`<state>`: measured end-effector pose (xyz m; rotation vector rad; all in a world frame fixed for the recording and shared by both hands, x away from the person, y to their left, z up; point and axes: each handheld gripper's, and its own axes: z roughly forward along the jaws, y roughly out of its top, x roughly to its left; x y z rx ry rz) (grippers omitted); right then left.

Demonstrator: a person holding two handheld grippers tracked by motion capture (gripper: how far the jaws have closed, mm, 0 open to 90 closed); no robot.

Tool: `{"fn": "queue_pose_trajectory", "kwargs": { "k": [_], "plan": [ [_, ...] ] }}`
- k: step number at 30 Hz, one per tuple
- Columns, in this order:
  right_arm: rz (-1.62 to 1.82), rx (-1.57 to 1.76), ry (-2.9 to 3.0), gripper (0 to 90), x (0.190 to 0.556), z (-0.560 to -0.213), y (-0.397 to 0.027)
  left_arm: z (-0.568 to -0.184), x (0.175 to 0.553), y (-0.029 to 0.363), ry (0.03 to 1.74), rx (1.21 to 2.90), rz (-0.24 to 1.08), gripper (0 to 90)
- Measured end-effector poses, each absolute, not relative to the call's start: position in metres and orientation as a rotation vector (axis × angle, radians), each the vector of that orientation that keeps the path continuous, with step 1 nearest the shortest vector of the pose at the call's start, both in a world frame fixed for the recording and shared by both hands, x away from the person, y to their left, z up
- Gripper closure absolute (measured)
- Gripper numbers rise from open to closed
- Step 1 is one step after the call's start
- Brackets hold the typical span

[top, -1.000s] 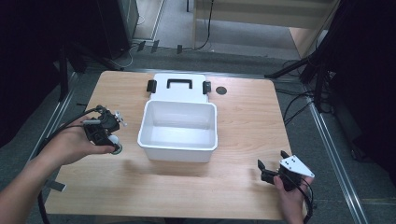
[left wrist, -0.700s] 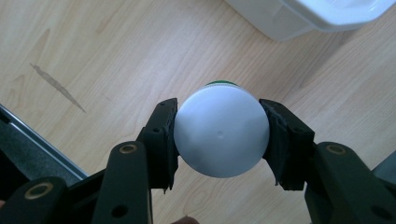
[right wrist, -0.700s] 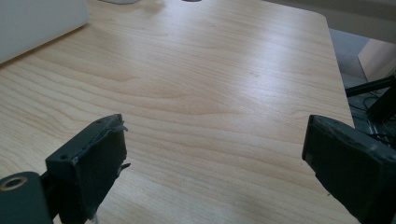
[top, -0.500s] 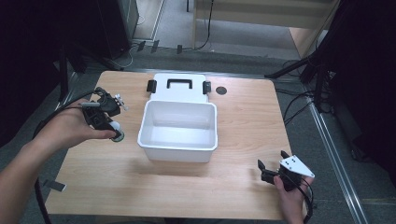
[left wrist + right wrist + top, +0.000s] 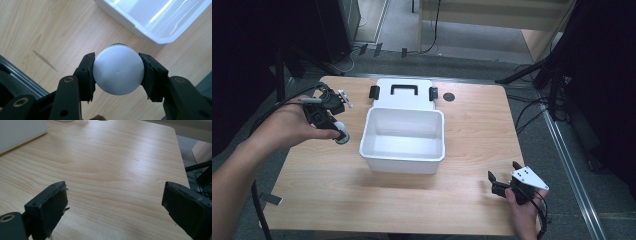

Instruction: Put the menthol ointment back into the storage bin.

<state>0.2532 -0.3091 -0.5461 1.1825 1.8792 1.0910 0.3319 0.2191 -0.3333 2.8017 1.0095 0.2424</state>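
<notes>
My left gripper (image 5: pixel 117 73) clamps white-capped bottle (image 5: pixel 118 73) over pale wood table (image 5: pixel 472 125), beside white bin (image 5: pixel 404 135). My right gripper (image 5: pixel 115 205) jaws apart. Grey floor (image 5: pixel 472 60), cables beyond.

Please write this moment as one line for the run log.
left gripper: shut on bottle, beside box | right gripper: open, at table corner | box: open, lid behind

Wooden table (image 5: pixel 472 190) on grey floor (image 5: pixel 402 30) (dim surroundings).
</notes>
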Motion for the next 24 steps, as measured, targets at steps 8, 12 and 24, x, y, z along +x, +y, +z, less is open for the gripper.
{"fn": "queue_pose_trajectory", "kwargs": {
  "k": [8,12,24],
  "plan": [
    [1.092,1.181,1.879,6.5,0.253,-0.546,-0.309,-0.32,0.338,0.205,0.976,2.808,0.253,51.1],
    [1.094,1.18,1.879,6.5,0.253,-0.546,-0.309,-0.317,0.339,0.201,0.958,2.8,0.233,51.0],
    [1.096,1.178,1.878,6.5,0.253,-0.546,-0.309,-0.313,0.346,0.176,0.885,2.825,0.23,51.0]
  ]
}}
